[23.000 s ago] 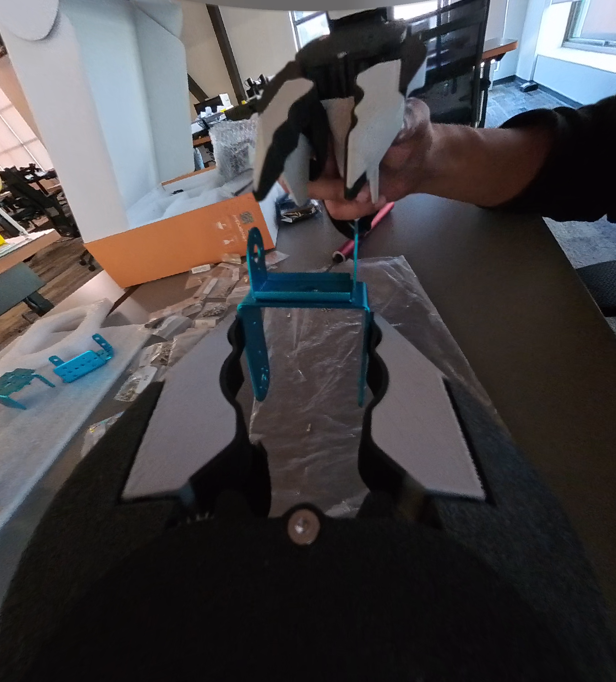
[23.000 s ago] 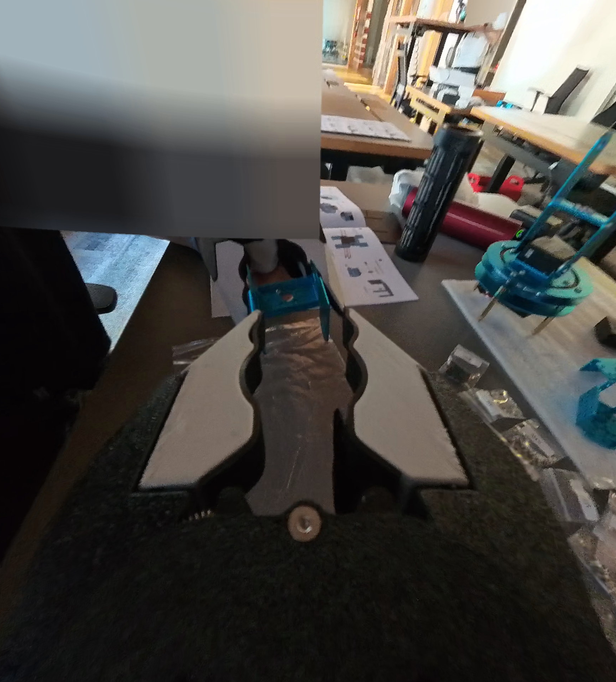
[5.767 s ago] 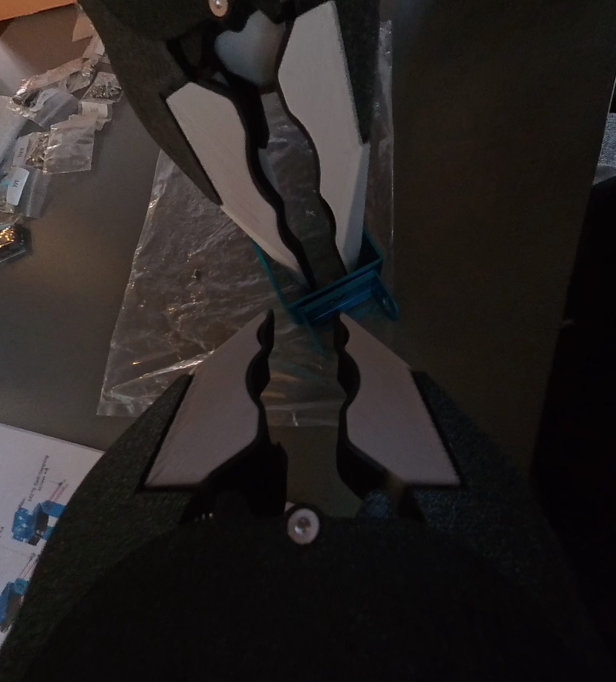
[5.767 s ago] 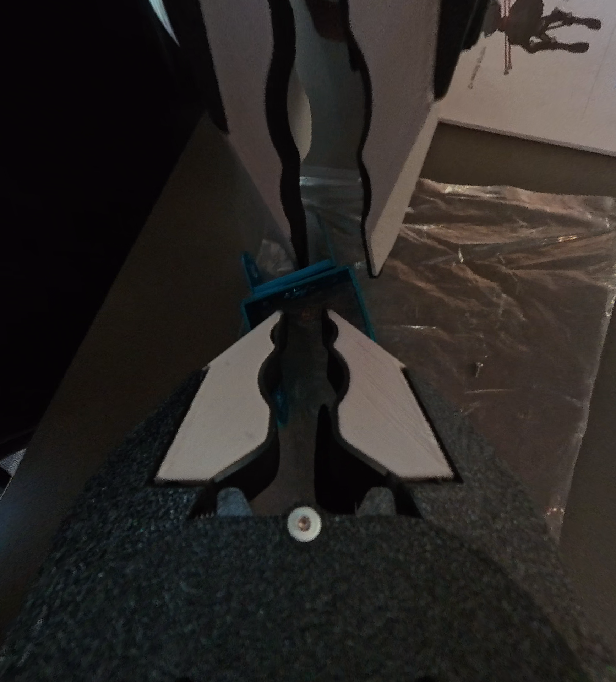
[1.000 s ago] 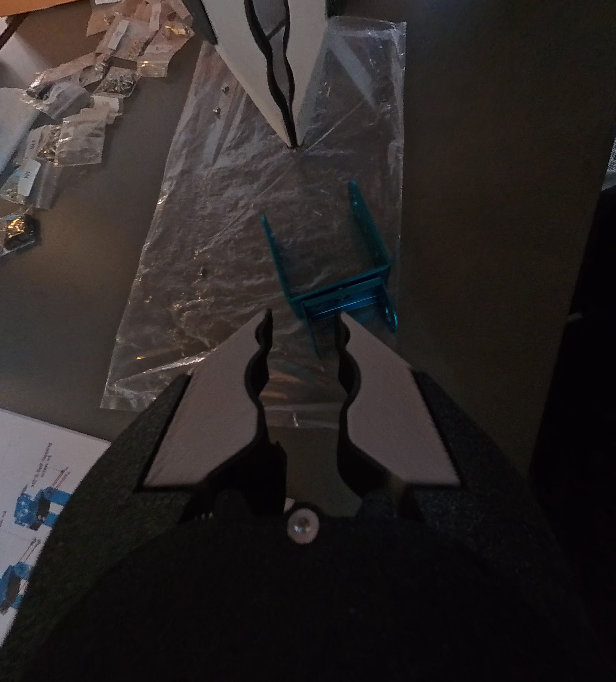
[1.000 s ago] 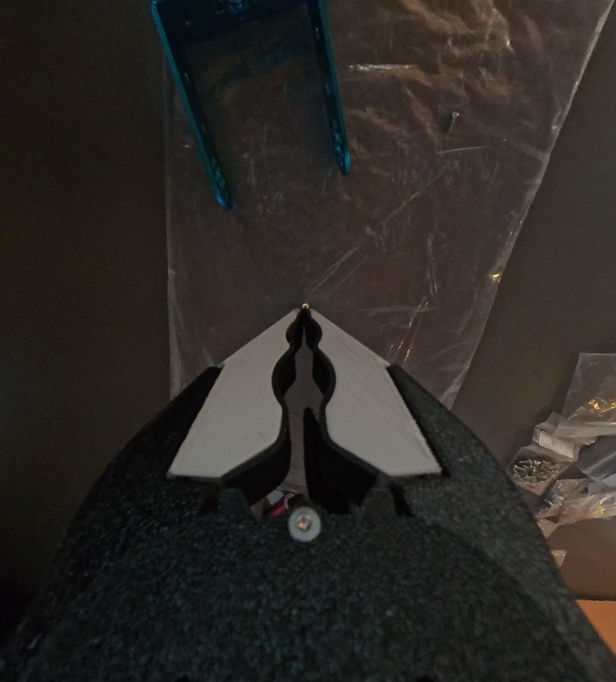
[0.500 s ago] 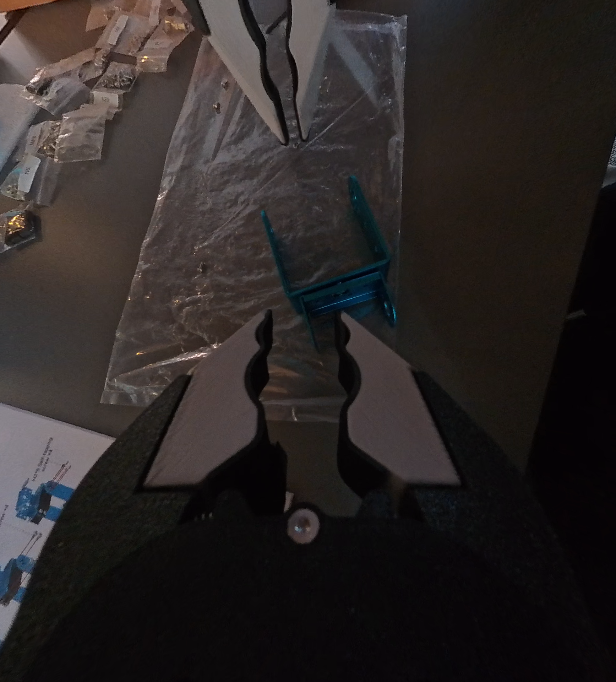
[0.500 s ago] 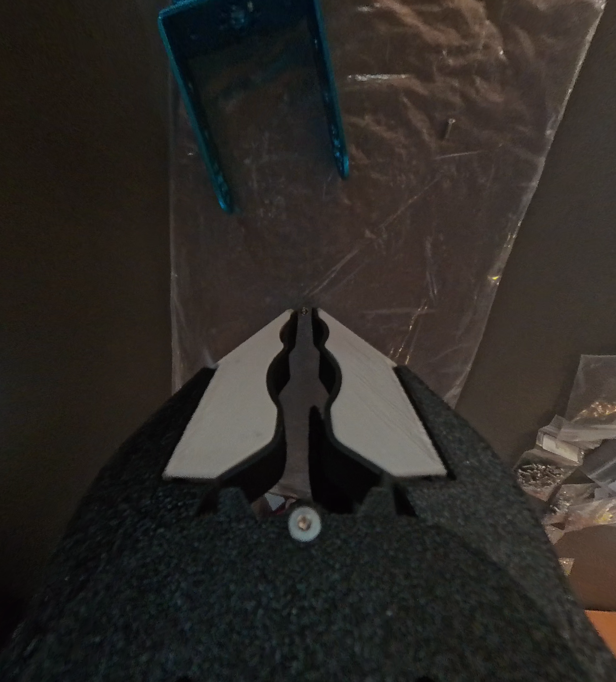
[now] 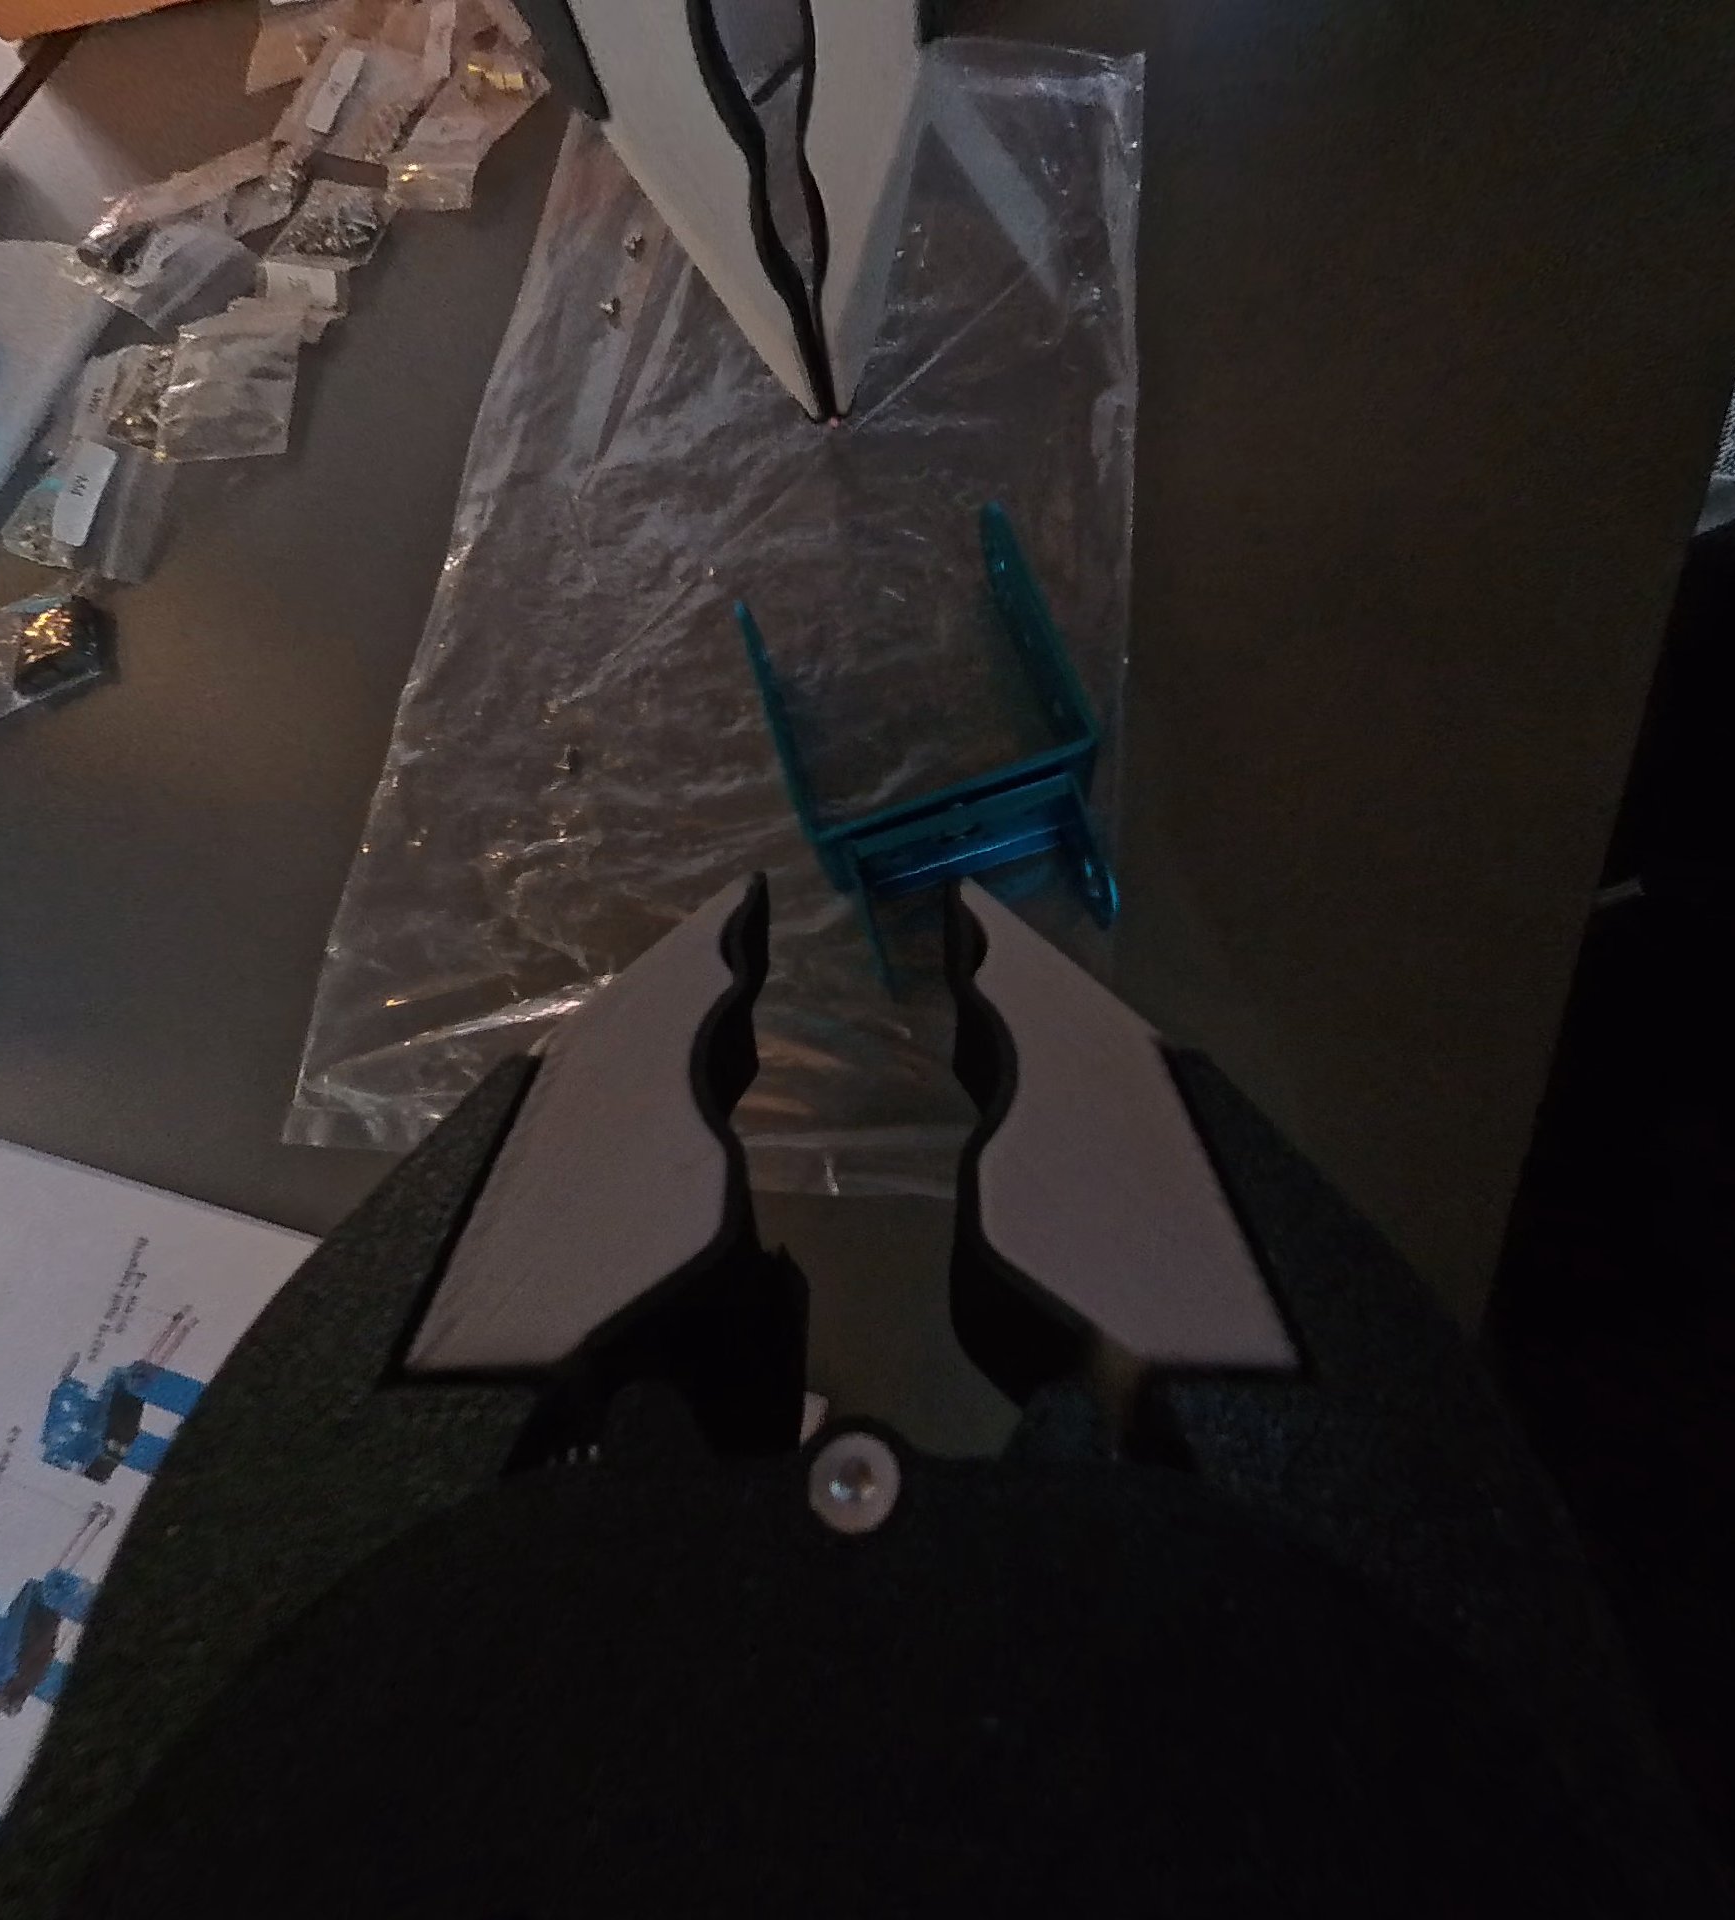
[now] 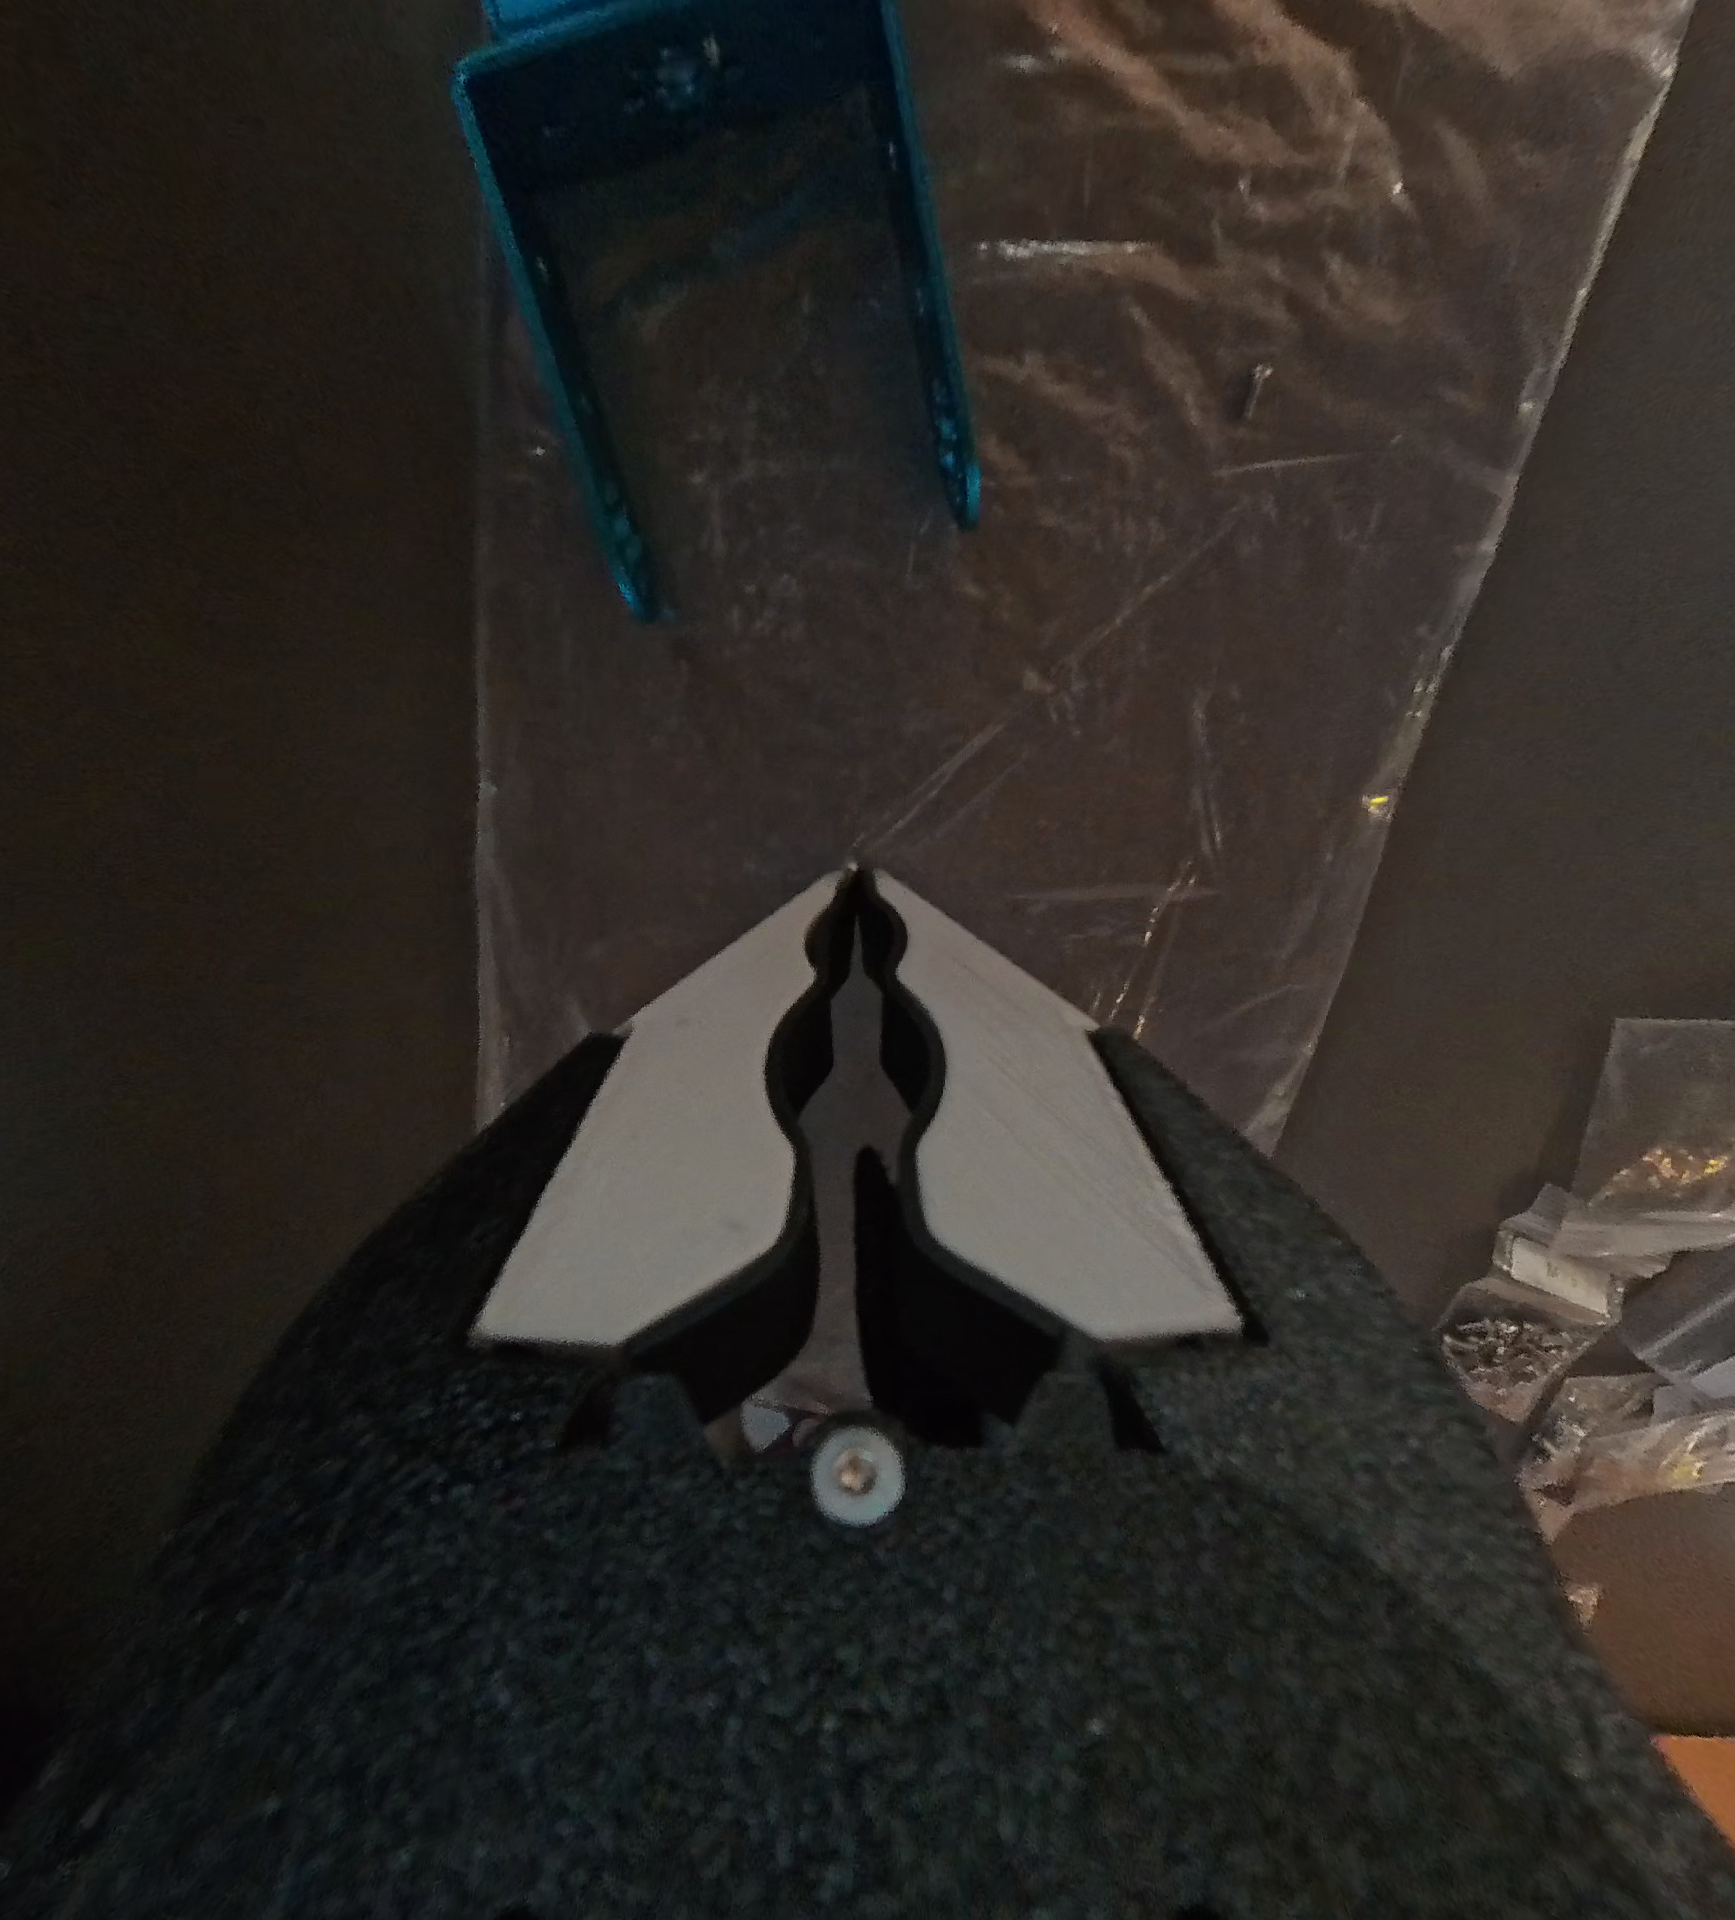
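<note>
A blue metal U-bracket assembly (image 9: 956, 821) lies on a clear plastic bag (image 9: 634, 644) on the dark table. My left gripper (image 9: 858, 904) is open just above it, and one short bracket leg reaches in between the fingertips. My right gripper (image 9: 829, 410) comes in from the top. It is shut, tips down on the bag, pinching a tiny pale screw beyond the bracket's long arms. In the right wrist view the shut tips (image 10: 855, 871) sit on the bag (image 10: 1206, 520), short of the bracket (image 10: 572, 364).
Small bags of hardware (image 9: 208, 239) lie at the upper left, also in the right wrist view (image 10: 1652, 1299). Loose screws (image 9: 572, 762) lie on the bag. A printed instruction sheet (image 9: 11, 1351) is at lower left. The table edge (image 9: 1725, 416) runs down the right. An orange box corner (image 10: 1725, 1797) shows. My right fingertips sit around 12 cm from my left ones.
My right gripper opened a little half a second ago and has closed again at the same spot on the bag. The left gripper and the bracket have barely moved.
</note>
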Motion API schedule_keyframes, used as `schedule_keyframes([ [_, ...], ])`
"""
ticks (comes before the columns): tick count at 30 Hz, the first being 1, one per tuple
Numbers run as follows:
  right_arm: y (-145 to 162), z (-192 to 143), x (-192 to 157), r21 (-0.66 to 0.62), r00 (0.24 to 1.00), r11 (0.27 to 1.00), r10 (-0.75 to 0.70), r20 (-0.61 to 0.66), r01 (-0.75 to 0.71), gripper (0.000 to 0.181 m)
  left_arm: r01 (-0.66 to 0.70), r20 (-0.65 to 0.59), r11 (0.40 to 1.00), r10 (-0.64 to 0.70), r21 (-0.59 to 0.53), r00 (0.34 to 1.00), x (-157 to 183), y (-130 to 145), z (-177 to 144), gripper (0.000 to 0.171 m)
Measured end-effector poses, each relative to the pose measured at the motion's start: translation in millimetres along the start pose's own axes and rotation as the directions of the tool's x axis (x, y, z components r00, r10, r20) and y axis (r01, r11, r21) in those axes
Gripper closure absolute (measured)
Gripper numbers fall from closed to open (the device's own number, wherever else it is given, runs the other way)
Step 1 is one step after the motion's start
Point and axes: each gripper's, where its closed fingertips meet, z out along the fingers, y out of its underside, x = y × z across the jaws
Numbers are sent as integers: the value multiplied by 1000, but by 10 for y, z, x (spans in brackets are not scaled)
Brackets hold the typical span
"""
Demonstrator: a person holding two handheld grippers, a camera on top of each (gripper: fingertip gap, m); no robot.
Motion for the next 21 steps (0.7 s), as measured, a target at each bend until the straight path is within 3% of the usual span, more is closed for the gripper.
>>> schedule_keyframes([
  [7, -29, -16, 42, 33, 1000, 999, -2, -15, 3, 181, -2, -5, 1000, 2, 1, 1000, 11, -7, 23, 139],
  [16, -794, -60, -94, 427, 996, 904, -46, 71, 12, 181, 2, -6, 1000, -2, 8, 1000, 9, -19, 41, 140],
  [19, -899, 37, -89, 455, 994, 889, -94, 56, 58, 181, -1, -6, 1000, 1, 3, 1000, -3, -11, 49, 139],
  [21, -848, 119, -79, 407, 993, 911, -103, 64, 68, 181, 2, -7, 1000, -2, 3, 1000, -13, -11, 50, 139],
])
